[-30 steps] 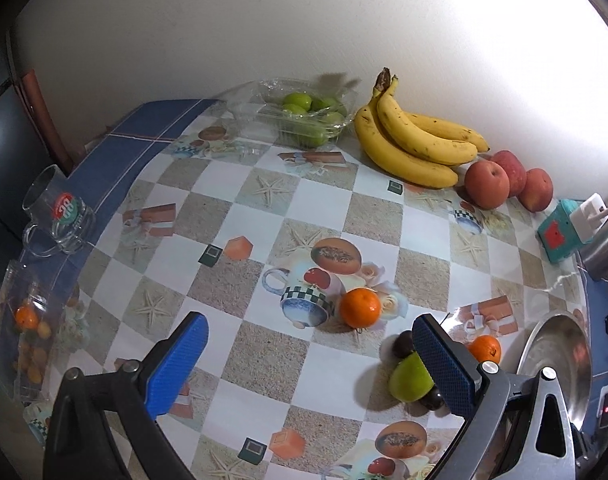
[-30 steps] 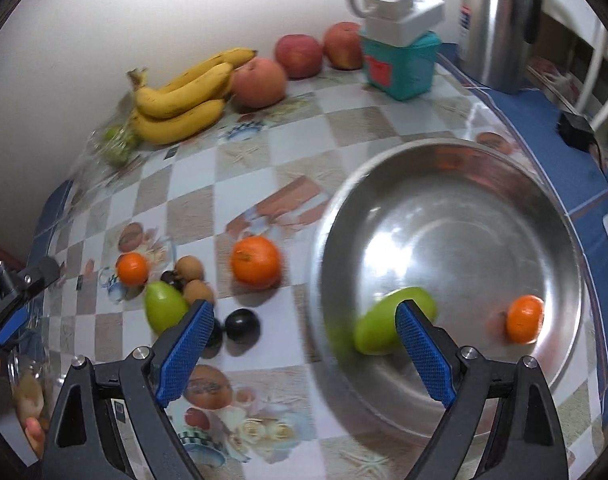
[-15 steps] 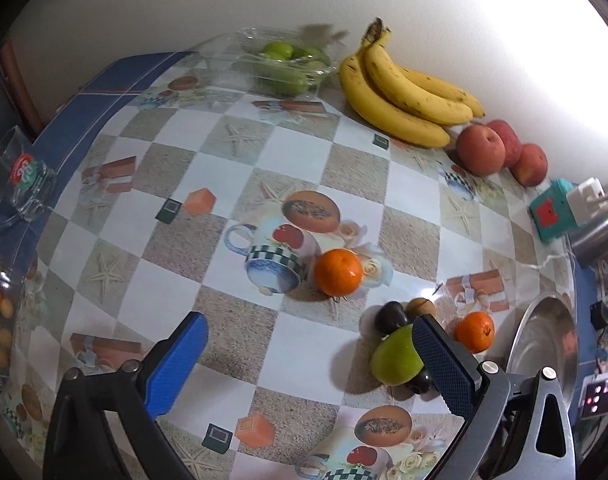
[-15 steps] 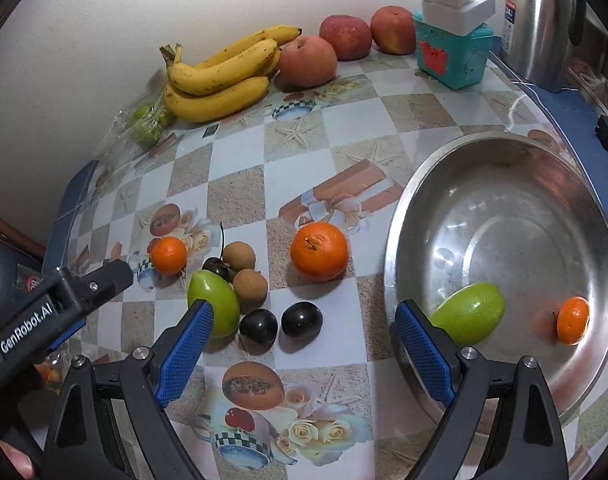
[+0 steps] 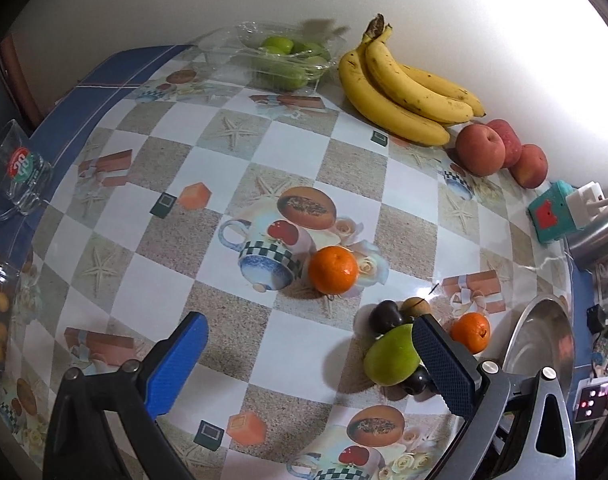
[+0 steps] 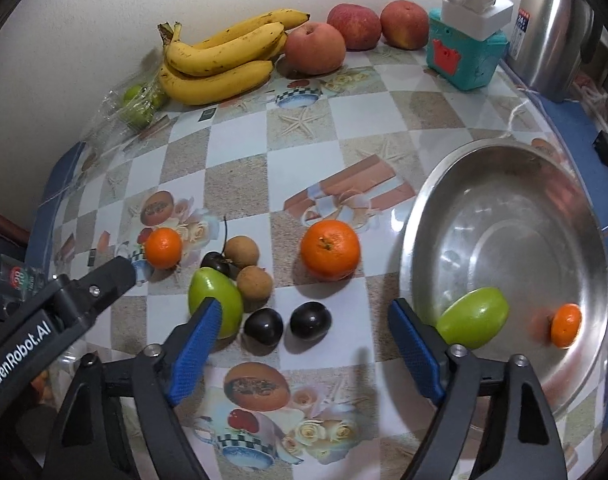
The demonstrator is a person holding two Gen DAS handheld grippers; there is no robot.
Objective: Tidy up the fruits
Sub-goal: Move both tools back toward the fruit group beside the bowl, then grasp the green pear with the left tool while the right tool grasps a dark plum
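Both my tongs point steeply downward: left tongs (image 5: 308, 360) gape wide, nothing gripped; right tongs (image 6: 304, 336) are closing, blue pads (image 6: 201, 340) pressing on nothing, left tongs' black body reaching in beside them

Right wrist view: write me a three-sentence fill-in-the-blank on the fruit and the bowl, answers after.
1. The steel bowl holds a green fruit and one small ____.
2. The number of dark plums lying side by side on the table between the right gripper fingers is ____.
3. The bananas lie against the ____.

Answers: orange; two; wall
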